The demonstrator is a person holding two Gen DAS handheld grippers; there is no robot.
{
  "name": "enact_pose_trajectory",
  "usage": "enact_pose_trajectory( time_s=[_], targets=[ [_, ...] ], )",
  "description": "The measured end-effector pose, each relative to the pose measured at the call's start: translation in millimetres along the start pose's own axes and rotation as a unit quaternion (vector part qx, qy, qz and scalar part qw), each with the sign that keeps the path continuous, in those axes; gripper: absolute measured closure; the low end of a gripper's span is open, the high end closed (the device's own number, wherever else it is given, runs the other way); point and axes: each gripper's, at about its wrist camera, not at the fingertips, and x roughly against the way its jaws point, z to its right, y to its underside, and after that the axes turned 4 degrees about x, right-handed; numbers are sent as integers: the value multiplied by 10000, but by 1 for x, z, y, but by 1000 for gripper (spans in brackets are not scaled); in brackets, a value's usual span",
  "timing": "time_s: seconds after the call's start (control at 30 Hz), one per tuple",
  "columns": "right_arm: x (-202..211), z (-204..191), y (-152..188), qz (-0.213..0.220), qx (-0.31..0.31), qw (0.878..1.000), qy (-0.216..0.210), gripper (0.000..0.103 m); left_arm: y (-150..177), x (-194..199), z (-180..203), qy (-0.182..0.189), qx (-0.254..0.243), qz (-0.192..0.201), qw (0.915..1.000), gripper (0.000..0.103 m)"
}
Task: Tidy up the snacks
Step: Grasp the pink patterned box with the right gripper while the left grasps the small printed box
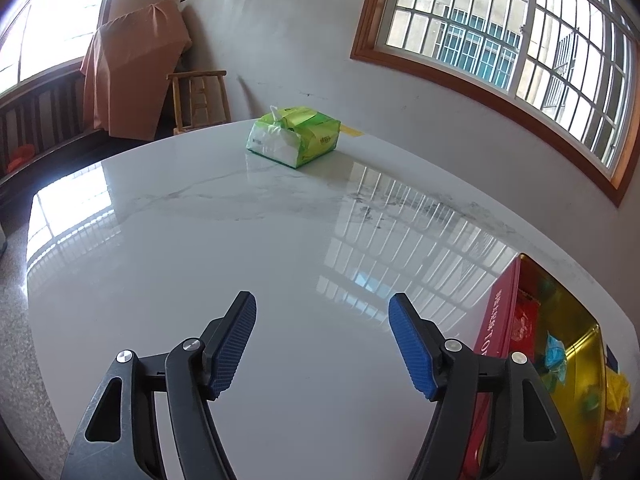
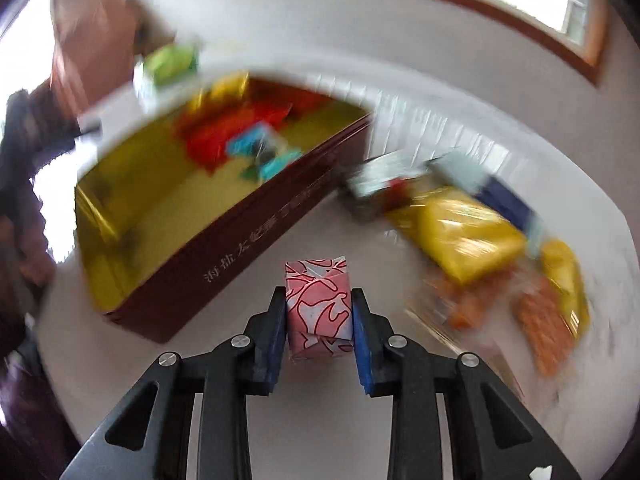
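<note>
With a few snacks already in the red tin [image 2: 224, 248], the right tool [image 2: 319, 312] clamps a pink packet [image 2: 318, 304], the left tool [image 1: 322, 344] gapes empty, and a loose pile [image 2: 472, 232] waits on the table [image 1: 200, 240].

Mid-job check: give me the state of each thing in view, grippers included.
Left gripper: open, empty, over bare table.
Right gripper: shut on the pink snack.
Pink snack: held between the fingers, outside the box.
Red box: lidless, some snacks inside.
Yellow packets: loose on the table, beside the box.
Tissue pack: opened, tissue sticking out.
</note>
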Motion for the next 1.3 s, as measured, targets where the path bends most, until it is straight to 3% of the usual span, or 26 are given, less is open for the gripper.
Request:
enact_pose_trajectory(
  time_s=[0.1,0.2,0.27,0.37,0.43,0.53,0.63,0.67,0.77,0.8,0.93,1.07,1.13,1.23,1.3],
  targets=[
    [49,57,34,454,-1062,9922,463,76,1,6,6,53,-240,128,9996,34],
    [76,126,77,307,-1862,9743,1230,76,6,18,29,-63,-944,42,9955,34],
    [91,164,105,190,-2190,9612,1666,76,5,51,45,702,-1095,-122,9914,34],
    [104,204,136,48,-2460,9452,2147,76,9,94,79,1665,-1347,-529,9754,31],
    [108,221,150,82,-2625,9383,2251,76,21,105,122,2531,-1612,-1702,9386,28],
    [104,235,164,157,-2827,9332,2212,76,52,109,178,3149,-1595,-3075,8837,28],
    [97,237,173,172,-2854,9342,2133,75,78,107,231,3256,-1418,-3826,8529,28],
    [96,238,173,163,-2863,9353,2075,75,85,105,245,3192,-1365,-3966,8498,28],
    [102,243,173,354,-2919,9357,1949,75,111,82,287,2945,-982,-4674,8278,28],
    [100,244,173,330,-2968,9356,1886,75,119,74,297,2820,-772,-4851,8241,28],
    [99,245,172,391,-3045,9369,1672,75,148,51,325,2254,-486,-5121,8274,28],
    [99,245,174,482,-3058,9396,1463,75,165,39,332,1621,-325,-5132,8422,28],
    [100,245,174,533,-3060,9404,1385,75,172,34,332,1439,-186,-5149,8449,28],
    [103,246,176,653,-3110,9394,1285,75,174,29,332,1147,-42,-5035,8564,28],
    [105,248,178,714,-3175,9373,1249,75,175,30,335,1057,-43,-5029,8578,29]
  ],
)
